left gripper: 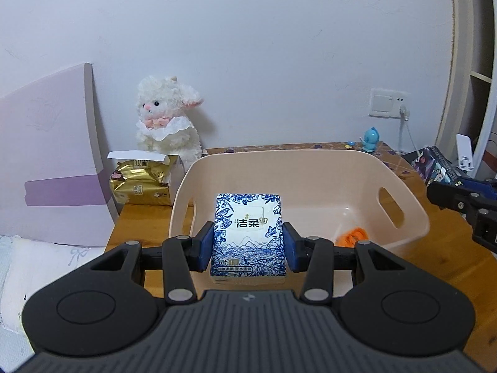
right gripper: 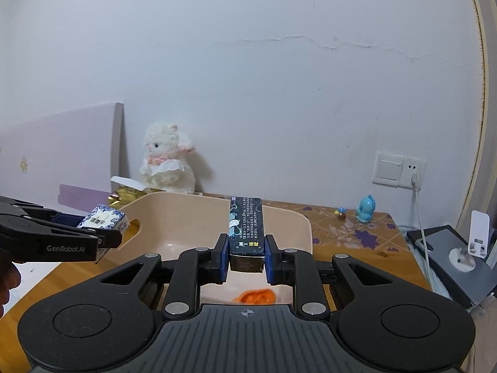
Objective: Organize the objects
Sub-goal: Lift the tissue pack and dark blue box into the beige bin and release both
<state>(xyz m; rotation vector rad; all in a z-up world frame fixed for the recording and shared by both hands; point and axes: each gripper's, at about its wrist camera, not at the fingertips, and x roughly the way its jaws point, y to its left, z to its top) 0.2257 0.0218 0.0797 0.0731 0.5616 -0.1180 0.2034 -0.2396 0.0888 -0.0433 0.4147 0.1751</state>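
A beige plastic basket with handle slots stands on the wooden table. My left gripper is shut on a blue-and-white tissue pack, held above the basket's near left part. My right gripper is shut on a long dark printed box, held over the basket's right side. An orange object lies on the basket floor.
A white plush lamb sits at the back left beside a gold packet. A small blue figurine stands at the back right near a wall socket. A grey device lies to the right.
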